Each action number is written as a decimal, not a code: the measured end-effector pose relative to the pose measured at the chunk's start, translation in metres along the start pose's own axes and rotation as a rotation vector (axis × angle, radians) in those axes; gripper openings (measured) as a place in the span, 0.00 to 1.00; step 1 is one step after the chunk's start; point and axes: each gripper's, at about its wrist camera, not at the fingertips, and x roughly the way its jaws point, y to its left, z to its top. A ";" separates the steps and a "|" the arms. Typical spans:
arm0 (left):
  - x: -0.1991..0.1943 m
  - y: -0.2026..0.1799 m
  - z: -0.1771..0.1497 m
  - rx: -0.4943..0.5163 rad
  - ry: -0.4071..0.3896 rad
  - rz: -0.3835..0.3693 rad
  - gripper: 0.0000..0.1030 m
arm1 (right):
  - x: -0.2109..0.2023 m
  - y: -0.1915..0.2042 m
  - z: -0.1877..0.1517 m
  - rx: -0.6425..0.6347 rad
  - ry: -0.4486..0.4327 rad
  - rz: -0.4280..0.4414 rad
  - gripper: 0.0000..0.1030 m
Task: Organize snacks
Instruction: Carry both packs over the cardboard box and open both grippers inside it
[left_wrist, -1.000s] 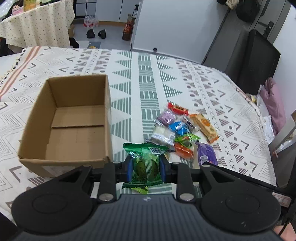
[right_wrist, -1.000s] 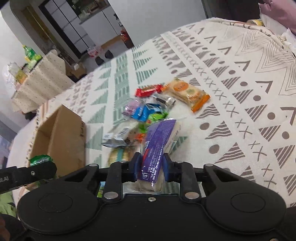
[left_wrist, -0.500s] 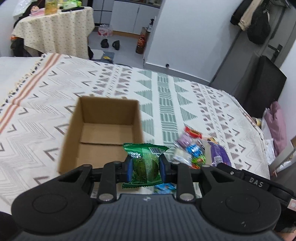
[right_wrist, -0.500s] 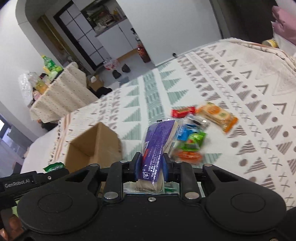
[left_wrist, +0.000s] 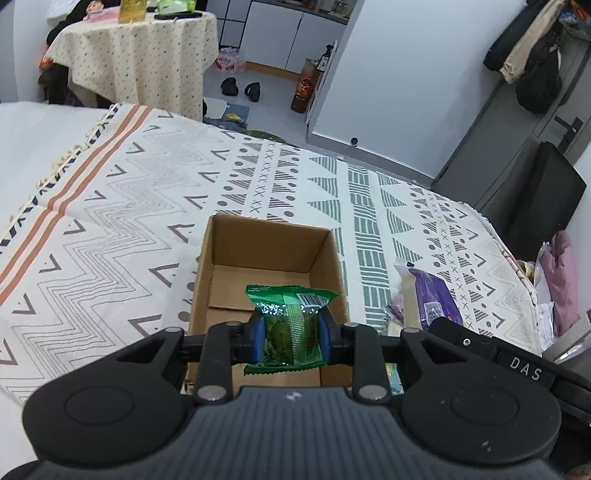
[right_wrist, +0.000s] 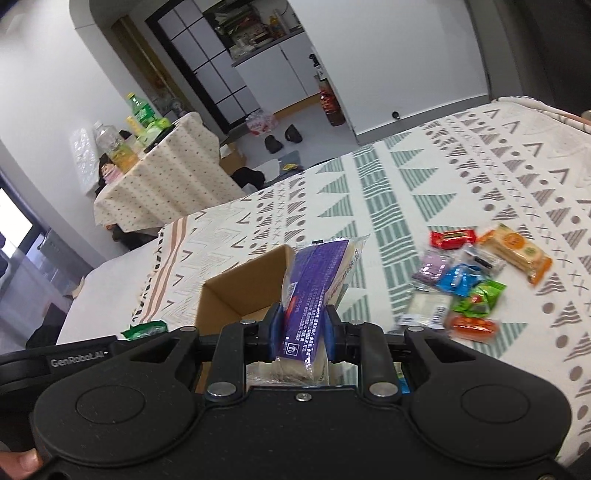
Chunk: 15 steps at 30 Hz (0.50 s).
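Note:
An open cardboard box (left_wrist: 236, 266) stands on the patterned bedspread, nothing inside it. My left gripper (left_wrist: 291, 332) is shut on a green snack packet (left_wrist: 291, 325), held above the box's near edge. My right gripper (right_wrist: 302, 332) is shut on a purple-and-white snack packet (right_wrist: 317, 280), beside the box's (right_wrist: 240, 291) right wall. That purple packet (left_wrist: 432, 295) also shows at the right of the left wrist view, and the green packet (right_wrist: 146, 329) peeks in at the left of the right wrist view. Several loose snacks (right_wrist: 469, 280) lie on the bedspread to the right.
The bedspread (left_wrist: 110, 229) stretches wide to the left of the box. Beyond the bed's far edge stand a cloth-covered table (left_wrist: 136, 62) with bottles, shoes on the floor (left_wrist: 240, 88) and a dark cabinet (left_wrist: 535, 199) at the right.
Both grippers have risen and swung left from the snack pile toward the box, each keeping its packet. The box now sits straight ahead of the left gripper.

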 end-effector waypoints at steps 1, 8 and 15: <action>0.001 0.003 0.000 -0.007 0.003 -0.003 0.27 | 0.002 0.003 0.000 -0.005 0.003 -0.001 0.22; 0.016 0.022 0.003 -0.045 0.027 -0.027 0.27 | 0.023 0.027 -0.002 -0.038 0.033 -0.009 0.22; 0.030 0.031 0.007 -0.044 0.076 -0.011 0.33 | 0.038 0.040 -0.002 -0.043 0.044 0.000 0.22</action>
